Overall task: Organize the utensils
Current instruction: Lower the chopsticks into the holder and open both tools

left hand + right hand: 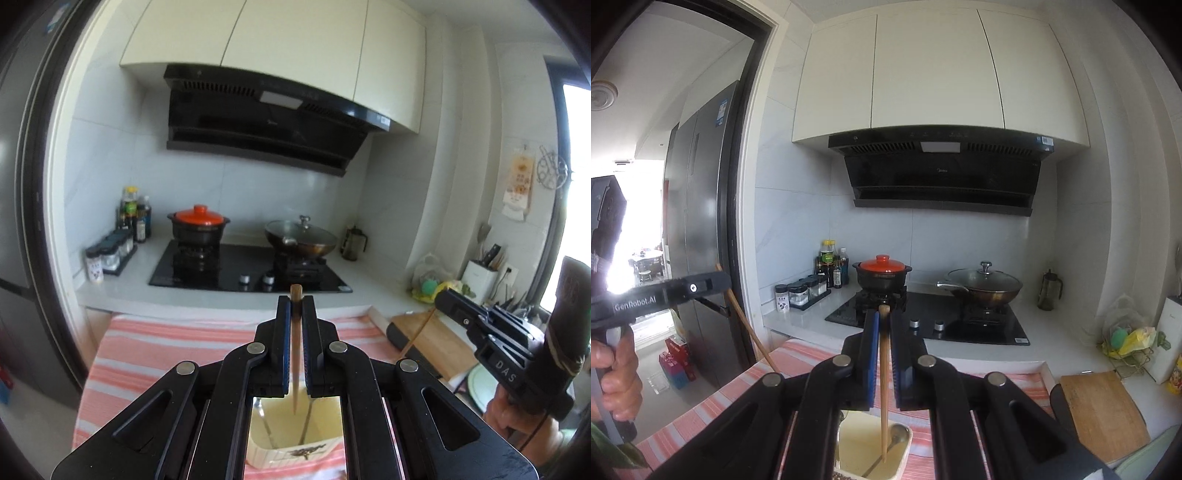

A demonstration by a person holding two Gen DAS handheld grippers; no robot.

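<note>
My left gripper [296, 300] is shut on a wooden chopstick [295, 354] that points down into a cream utensil box [295, 448] below it. The box holds metal utensils with thin handles. My right gripper [882, 315] is shut on a second wooden chopstick [884, 387], its lower tip hanging over the same cream box [873, 448], where a metal spoon [899, 435] lies. The right gripper shows from the side in the left wrist view [441, 301]. The left gripper shows in the right wrist view [722, 280] with its chopstick [750, 332] slanting down.
The box stands on a pink and white striped cloth [162, 350]. Behind it is a white counter with a black hob [247, 269], an orange-lidded pot [199, 223] and a lidded wok [301, 238]. A wooden cutting board [1104, 410] lies at right, a fridge [698, 236] at left.
</note>
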